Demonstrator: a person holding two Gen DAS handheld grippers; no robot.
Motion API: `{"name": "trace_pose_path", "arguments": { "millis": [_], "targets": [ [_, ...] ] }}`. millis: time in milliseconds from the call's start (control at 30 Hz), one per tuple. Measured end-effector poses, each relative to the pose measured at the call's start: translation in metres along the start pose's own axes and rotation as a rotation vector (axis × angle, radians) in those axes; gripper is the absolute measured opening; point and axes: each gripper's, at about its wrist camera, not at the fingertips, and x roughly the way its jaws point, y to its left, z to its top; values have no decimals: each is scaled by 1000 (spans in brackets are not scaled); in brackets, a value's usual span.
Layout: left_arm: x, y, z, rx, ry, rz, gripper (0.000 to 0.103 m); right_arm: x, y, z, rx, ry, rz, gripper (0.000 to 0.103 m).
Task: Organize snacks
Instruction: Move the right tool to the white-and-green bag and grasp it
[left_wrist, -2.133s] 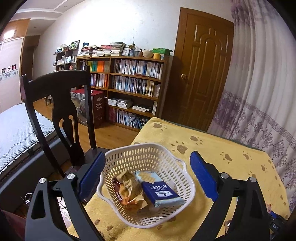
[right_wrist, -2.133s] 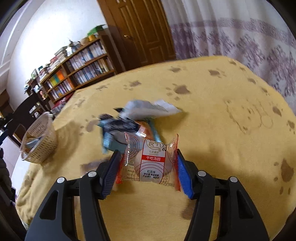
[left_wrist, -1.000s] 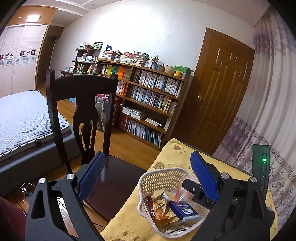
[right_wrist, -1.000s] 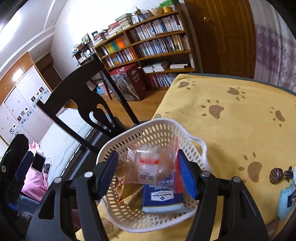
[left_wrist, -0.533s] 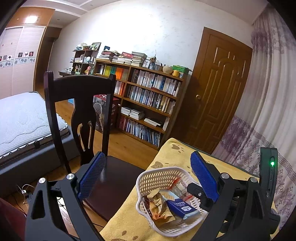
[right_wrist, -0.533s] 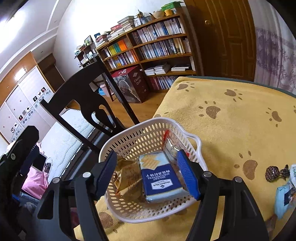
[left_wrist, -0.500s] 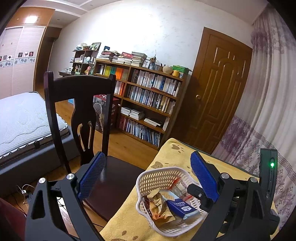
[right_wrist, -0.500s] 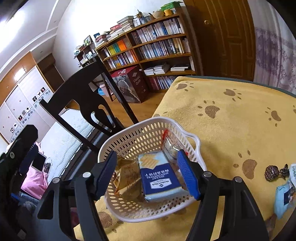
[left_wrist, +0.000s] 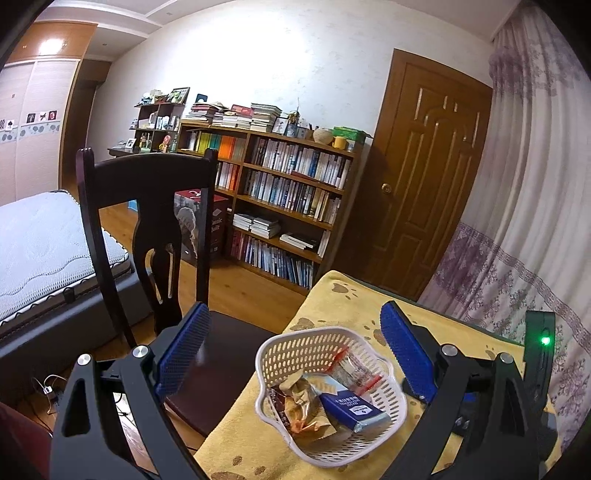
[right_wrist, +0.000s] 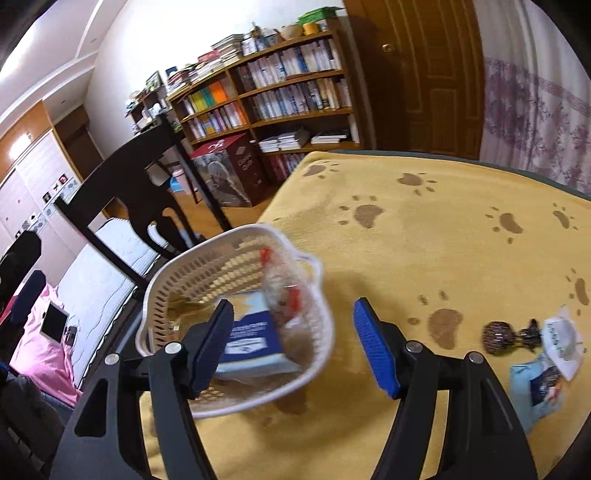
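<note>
Hovering with jaws wide and empty, the right gripper (right_wrist: 291, 343) just beside the white basket (right_wrist: 314, 354); left gripper (left_wrist: 291, 349) likewise wide, empty, above the basket. Heading next, probably, for the packets (right_wrist: 546, 365) lying well right of the basket on the bench (right_wrist: 424, 236); approaching low, squeezing gently.

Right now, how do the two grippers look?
Both the left gripper and the right gripper have black angular frames with triangular cut-outs, silver bolts at the joints, and fingers faced with blue ribbed pads. No cables or sleeves show.
</note>
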Motion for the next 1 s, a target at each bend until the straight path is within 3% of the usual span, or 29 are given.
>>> {"name": "trace_pose_path", "arguments": {
  "millis": [600,733,1000],
  "targets": [
    [-2,-41,-11,105,15,-48,95,-81,-168,-26,180,-56,-262,67],
    [-3,-49,-15,130,15,-57,95,-90,-198,-36,277,-46,-274,71],
    [-6,-54,-18,150,14,-68,95,-94,-233,-61,481,-24,-201,79]
  ]
}}
